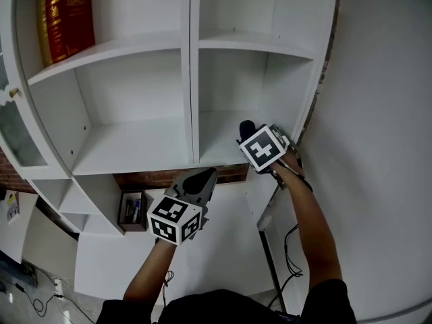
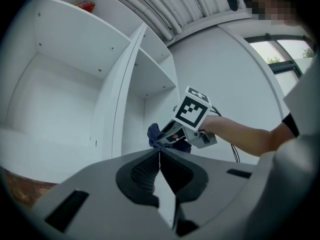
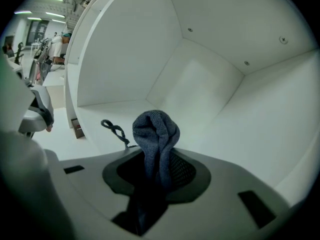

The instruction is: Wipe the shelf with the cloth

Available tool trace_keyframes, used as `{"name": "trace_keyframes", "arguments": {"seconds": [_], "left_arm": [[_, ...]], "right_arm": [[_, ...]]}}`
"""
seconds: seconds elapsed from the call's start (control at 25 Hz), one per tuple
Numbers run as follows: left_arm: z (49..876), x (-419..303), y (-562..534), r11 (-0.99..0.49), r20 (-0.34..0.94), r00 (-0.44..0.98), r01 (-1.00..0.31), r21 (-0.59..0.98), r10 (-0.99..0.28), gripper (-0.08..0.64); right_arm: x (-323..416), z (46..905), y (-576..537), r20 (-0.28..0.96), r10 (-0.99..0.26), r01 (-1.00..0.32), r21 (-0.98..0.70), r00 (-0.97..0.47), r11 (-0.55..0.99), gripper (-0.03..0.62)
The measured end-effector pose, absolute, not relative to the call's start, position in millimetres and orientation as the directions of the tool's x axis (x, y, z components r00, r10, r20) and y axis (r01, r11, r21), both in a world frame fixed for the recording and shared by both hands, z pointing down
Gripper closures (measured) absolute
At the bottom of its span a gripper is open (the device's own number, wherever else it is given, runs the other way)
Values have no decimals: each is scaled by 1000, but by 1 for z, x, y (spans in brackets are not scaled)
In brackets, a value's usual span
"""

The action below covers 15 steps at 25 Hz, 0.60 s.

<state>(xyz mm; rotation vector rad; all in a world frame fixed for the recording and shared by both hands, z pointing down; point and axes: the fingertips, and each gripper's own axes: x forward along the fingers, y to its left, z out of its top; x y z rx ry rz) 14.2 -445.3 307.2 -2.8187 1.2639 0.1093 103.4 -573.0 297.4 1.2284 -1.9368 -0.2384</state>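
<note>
The white shelf unit (image 1: 135,147) fills the head view. My right gripper (image 1: 247,131) is shut on a bunched blue-grey cloth (image 1: 246,127) and reaches into the lower right compartment (image 1: 219,137), just above its board. In the right gripper view the cloth (image 3: 156,134) sticks up from between the jaws of the right gripper (image 3: 157,159), with a loose thread (image 3: 115,130) beside it and the white compartment walls (image 3: 200,84) beyond. My left gripper (image 1: 201,180) hangs below the shelf's front edge, shut and holding nothing. The left gripper view looks past the left gripper (image 2: 159,153) at the cloth (image 2: 155,134).
Red books (image 1: 67,12) stand on the upper left shelf. A glass door with a knob (image 1: 11,93) stands open at the left. Below the shelf run a brick strip (image 1: 162,178) and a small cubby with items (image 1: 132,208). A white wall (image 1: 385,147) lies right; cables (image 1: 40,295) trail at the lower left.
</note>
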Motion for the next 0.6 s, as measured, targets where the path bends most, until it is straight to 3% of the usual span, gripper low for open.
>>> {"name": "trace_keyframes", "arguments": {"seconds": [0.6], "left_arm": [[307,29,-445,-695,-84,694,-718,-22,-715,543]], "right_arm": [[133,297,-577,527,-839,-712,539,-131,450,465]]}}
